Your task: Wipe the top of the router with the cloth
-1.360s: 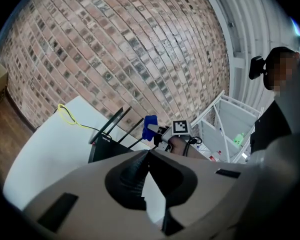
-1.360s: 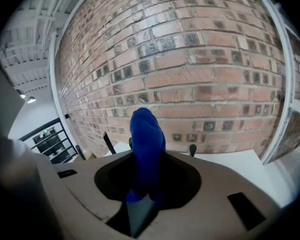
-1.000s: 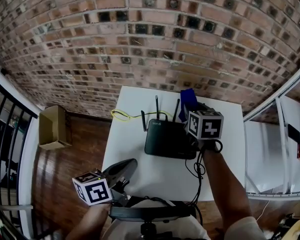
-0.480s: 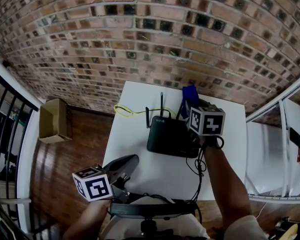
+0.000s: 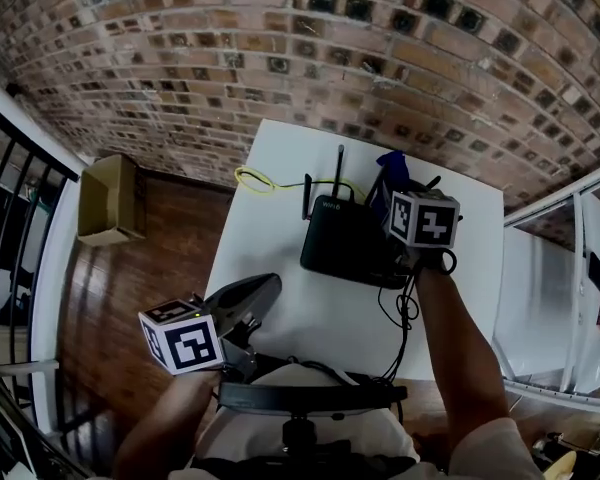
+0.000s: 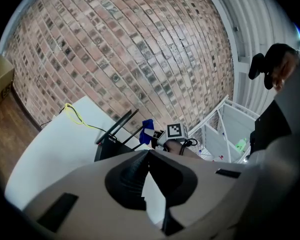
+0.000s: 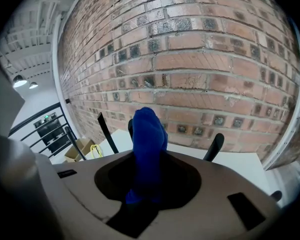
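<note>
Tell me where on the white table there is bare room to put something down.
Bare: the left strip of the table, between router and left edge, nearer than the yellow cable; also the front middle, before the router. Crowded: by the router's right, where the right gripper holds the blue cloth and a black cable loops.

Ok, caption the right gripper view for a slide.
Right claw shut on the blue cloth, router antennas and brick wall beyond.

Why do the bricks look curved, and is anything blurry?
Head view: the wide lens bows the brick wall; light is even. Left gripper view: stronger bulge, black corners. Right gripper view: same, and the cloth near the lens looks soft.
</note>
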Demonstrator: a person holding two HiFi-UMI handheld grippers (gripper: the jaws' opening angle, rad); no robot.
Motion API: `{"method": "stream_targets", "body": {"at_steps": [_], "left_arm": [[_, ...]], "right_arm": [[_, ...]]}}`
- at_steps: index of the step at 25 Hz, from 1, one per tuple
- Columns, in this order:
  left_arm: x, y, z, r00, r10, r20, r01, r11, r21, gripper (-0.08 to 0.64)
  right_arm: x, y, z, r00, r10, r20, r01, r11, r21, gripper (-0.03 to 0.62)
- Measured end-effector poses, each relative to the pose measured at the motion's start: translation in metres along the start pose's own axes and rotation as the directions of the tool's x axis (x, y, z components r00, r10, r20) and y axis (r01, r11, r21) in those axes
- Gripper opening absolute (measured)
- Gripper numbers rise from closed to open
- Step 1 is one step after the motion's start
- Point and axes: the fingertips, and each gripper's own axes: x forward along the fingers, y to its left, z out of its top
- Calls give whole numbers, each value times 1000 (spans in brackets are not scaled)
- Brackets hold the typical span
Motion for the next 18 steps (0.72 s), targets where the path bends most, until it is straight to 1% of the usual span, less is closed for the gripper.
{"method": "stream_targets", "body": {"at_steps": [3,10,14,18], "left_arm": [[-3,8,-8,1000,16,-26,-16,1000,-7,2],[-9,14,-6,999,35,-6,-35,999,-20,2],[-10,13,0,999,37,21,-36,999,-18,2],[-12,17,0,999,45,23,-45,999,-24,2]], "right_arm": [[7,3,-10,1000,2,-21,-2,1000,-7,127],[27,4,-38,995,8,-102,-9,1000,-11,127],[40,3,-59,986,11,-169,-12,1000,-8,127],[51,0,-77,975,8,-224,-7,1000,3,127]]}}
